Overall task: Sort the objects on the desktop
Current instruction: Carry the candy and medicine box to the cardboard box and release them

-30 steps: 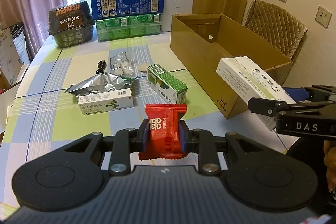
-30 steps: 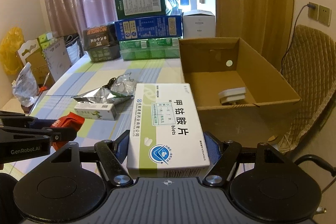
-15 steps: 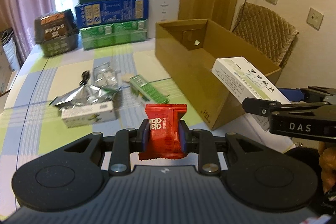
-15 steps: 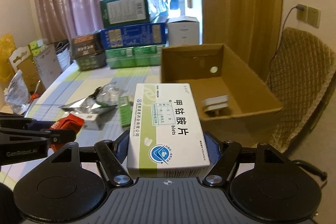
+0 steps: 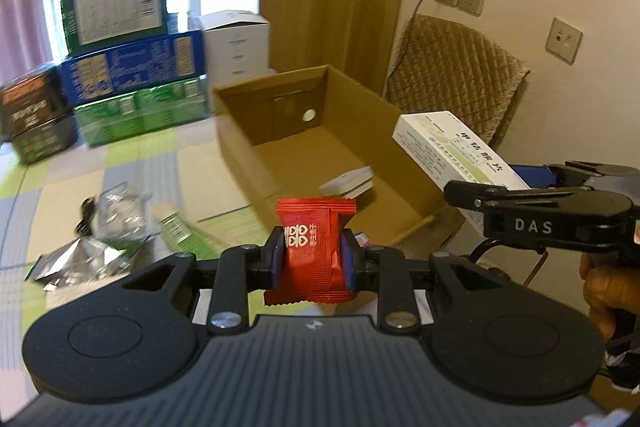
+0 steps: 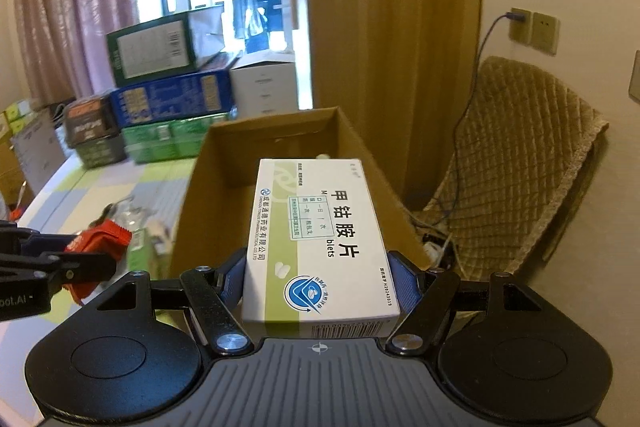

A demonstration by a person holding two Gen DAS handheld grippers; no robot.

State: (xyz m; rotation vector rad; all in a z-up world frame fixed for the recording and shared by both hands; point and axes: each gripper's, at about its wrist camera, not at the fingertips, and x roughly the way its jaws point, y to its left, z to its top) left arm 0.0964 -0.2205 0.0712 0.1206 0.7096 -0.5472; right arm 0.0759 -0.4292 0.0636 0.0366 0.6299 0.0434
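Observation:
My left gripper (image 5: 312,257) is shut on a red snack packet (image 5: 314,227), held upright in front of the near corner of an open cardboard box (image 5: 240,147). A white flat item (image 5: 348,183) lies on the box floor. My right gripper (image 6: 320,275) is shut on a white and green medicine box (image 6: 316,227), held level just before the cardboard box (image 6: 208,195). In the left wrist view the medicine box (image 5: 452,147) hangs past the box's right wall. The red packet (image 6: 100,239) shows at the left in the right wrist view.
On the checked tablecloth (image 5: 120,163) lie a silver foil pouch (image 5: 76,259), a clear bag (image 5: 120,215) and a green carton (image 5: 180,231). Stacked boxes (image 5: 132,75) stand at the table's far end. A padded chair (image 5: 452,75) stands right of the box. A hand (image 5: 604,291) holds the right gripper.
Both grippers have moved right and forward towards the cardboard box, keeping their loads. The box inside now shows in the left wrist view; the table items have slid to the left.

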